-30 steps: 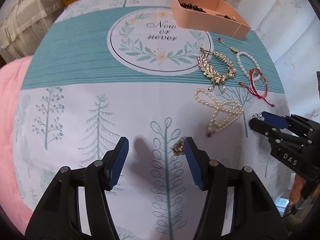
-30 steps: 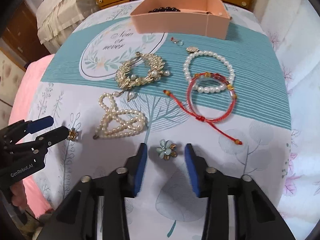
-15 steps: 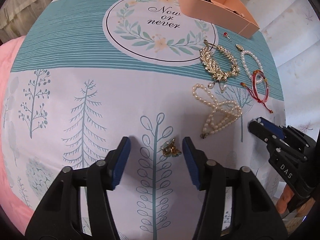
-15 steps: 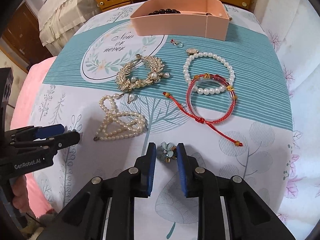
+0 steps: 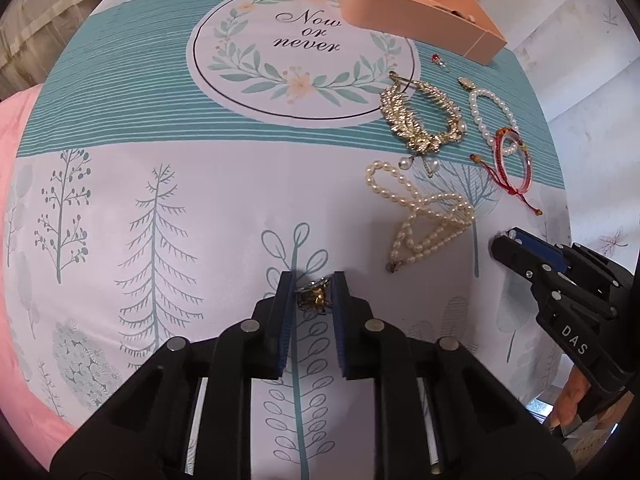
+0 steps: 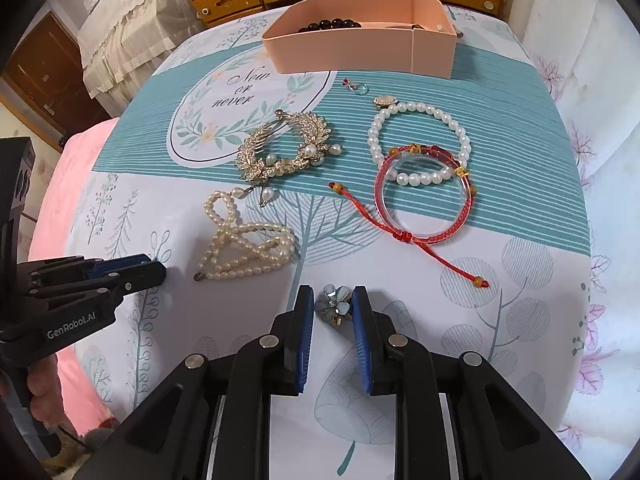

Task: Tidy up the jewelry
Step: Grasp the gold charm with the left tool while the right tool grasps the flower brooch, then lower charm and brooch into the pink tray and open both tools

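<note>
Gold ornament (image 5: pixel 314 300): small, low centre of the left wrist frame, pinched between the blue pads of the left claw (image 5: pixel 312 290), pads touching it on both sides; whether lifted off the cloth or resting on it, cannot tell.

Blue flower earring (image 6: pixel 335 304): low centre of the right wrist frame, between the pads of the right claw (image 6: pixel 332 304); right pad touching the petals, left pad just beside with a thin gap showing. Claw nearly pressed together, grip judged close to complete but not plainly closed.

Pink box (image 6: pixel 360 46): upper centre of the right wrist frame, upper right of the left wrist frame, open top, dark beads (image 6: pixel 330 24) inside. Judged destination for both small pieces; lies straight ahead and far from the right claw, ahead and to the right of the left claw. Right claw judged the nearer of the two, with the more direct line.

Between claws and box, in the right wrist frame: tangled pearl strand (image 6: pixel 244 244) left of centre; gold leaf brooch (image 6: pixel 286 146) above it; pearl bracelet (image 6: pixel 418 140) at upper right, overlapped by red cord bangle (image 6: pixel 424 196); small charm (image 6: pixel 356 86) and oval clasp (image 6: pixel 385 101) just before the box wall.

Bedspread (image 6: pixel 520 152): printed, teal striped band, carrying all items.

Likely hazard: carrying path crossing over loose strands; small pieces apt to slip from flat pads.
</note>
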Demonstrator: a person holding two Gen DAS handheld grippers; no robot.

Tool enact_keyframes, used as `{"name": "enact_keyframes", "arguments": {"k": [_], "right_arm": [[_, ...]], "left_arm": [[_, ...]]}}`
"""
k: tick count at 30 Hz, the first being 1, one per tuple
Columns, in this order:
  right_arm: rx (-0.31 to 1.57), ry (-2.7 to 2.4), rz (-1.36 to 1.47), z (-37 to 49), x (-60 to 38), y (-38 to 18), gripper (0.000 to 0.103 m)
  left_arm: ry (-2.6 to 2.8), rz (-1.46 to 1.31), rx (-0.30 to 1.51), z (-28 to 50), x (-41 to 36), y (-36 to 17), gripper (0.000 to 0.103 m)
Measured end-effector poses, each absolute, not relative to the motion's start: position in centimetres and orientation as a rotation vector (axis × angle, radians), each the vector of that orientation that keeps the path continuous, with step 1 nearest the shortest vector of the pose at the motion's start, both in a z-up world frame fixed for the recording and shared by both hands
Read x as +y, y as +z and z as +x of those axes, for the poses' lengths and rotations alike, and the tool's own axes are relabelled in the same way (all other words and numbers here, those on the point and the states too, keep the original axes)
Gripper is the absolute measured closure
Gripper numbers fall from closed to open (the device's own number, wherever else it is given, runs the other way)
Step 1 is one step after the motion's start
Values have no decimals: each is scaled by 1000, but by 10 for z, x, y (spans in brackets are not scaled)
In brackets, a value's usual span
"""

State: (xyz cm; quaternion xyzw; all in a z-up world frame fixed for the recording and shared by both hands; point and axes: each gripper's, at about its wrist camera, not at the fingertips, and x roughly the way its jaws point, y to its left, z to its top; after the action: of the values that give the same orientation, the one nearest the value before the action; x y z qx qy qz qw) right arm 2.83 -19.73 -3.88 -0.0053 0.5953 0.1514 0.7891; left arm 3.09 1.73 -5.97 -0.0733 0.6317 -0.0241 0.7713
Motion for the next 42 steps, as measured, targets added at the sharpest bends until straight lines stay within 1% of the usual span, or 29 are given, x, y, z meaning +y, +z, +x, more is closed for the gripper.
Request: {"name": "enact_keyframes", "arguments": {"k": [5,10,17,23,29,35,39,42], "right_arm": [[1286,332,3,28,-200,-39,84],[1271,349,25,27,-202,-29,84],[1190,354,36,37,-209,17,85],[1138,365,51,52,-214,55,85],[1109,370,113,84,-221,92,85],[1058,314,138,138,-227,129,85],[1055,274,161,180,-231,137,85],[1066,234,161,213,-232,129,85]], "left_arm": [[-51,-166,1348,31,13,-56,88],[-54,-145,1270,36,12,-31,88],[-58,-65,1120,52,9,23,88],[-52,1,1061,74,6,56,88],[-78,-10,1009,116,3,97,88],[-101,-27,943,163,-9,132,88],[-103,-28,928,196,-21,132,88],[-96,-34,947,226,-30,113,88]]}}
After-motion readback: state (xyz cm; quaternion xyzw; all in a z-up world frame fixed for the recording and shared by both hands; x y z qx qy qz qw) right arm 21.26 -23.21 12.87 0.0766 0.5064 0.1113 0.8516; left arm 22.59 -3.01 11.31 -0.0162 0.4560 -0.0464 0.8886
